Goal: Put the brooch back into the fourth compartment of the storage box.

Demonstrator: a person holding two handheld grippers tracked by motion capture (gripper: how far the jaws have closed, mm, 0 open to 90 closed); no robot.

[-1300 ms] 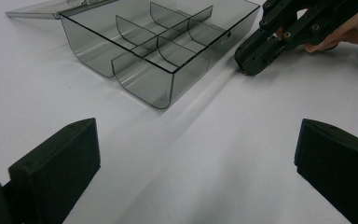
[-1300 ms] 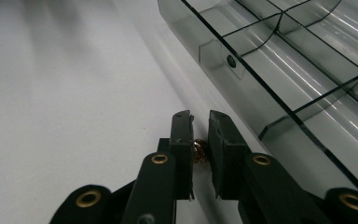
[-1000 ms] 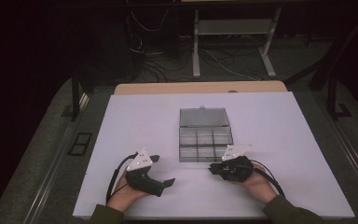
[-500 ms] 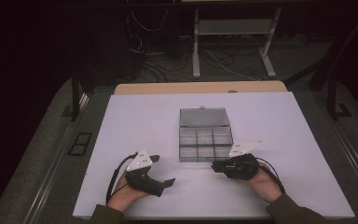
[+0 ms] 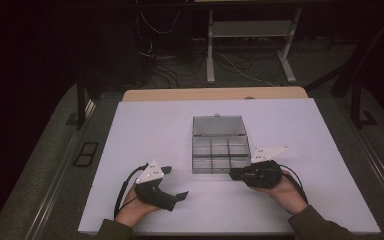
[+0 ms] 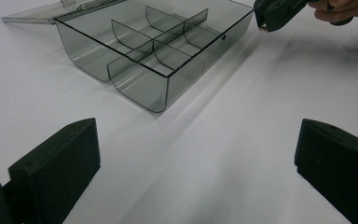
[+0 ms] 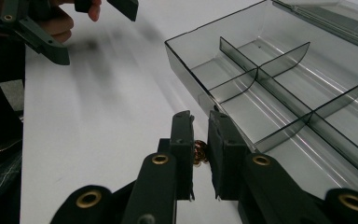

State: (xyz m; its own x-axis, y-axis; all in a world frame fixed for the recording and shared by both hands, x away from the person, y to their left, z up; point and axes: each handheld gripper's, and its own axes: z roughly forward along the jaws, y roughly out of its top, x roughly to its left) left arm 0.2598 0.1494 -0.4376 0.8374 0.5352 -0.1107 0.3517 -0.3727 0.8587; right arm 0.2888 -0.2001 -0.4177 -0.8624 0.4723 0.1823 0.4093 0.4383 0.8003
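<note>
A clear smoky plastic organiser box (image 5: pixel 219 150) with several empty compartments sits mid-table, its lid (image 5: pixel 217 125) open flat behind it. My right gripper (image 5: pixel 233 173) hovers at the box's front right corner, pointing left. In the right gripper view its jaws (image 7: pixel 199 135) are shut on a small brass-coloured piece (image 7: pixel 199 153), just outside the box wall (image 7: pixel 186 70). My left gripper (image 5: pixel 176 182) rests front left of the box, open with nothing between its jaws (image 6: pixel 198 135). The box (image 6: pixel 154 51) lies ahead of it.
The white tabletop (image 5: pixel 145 130) spreads wide around the box, with its front edge close to the person's wrists. Behind the table are a wooden strip (image 5: pixel 215 94), cables and a metal stand on the dark floor.
My right gripper has lifted slightly and shifted a little right beside the box, still shut on the small piece. The left gripper has stayed put.
</note>
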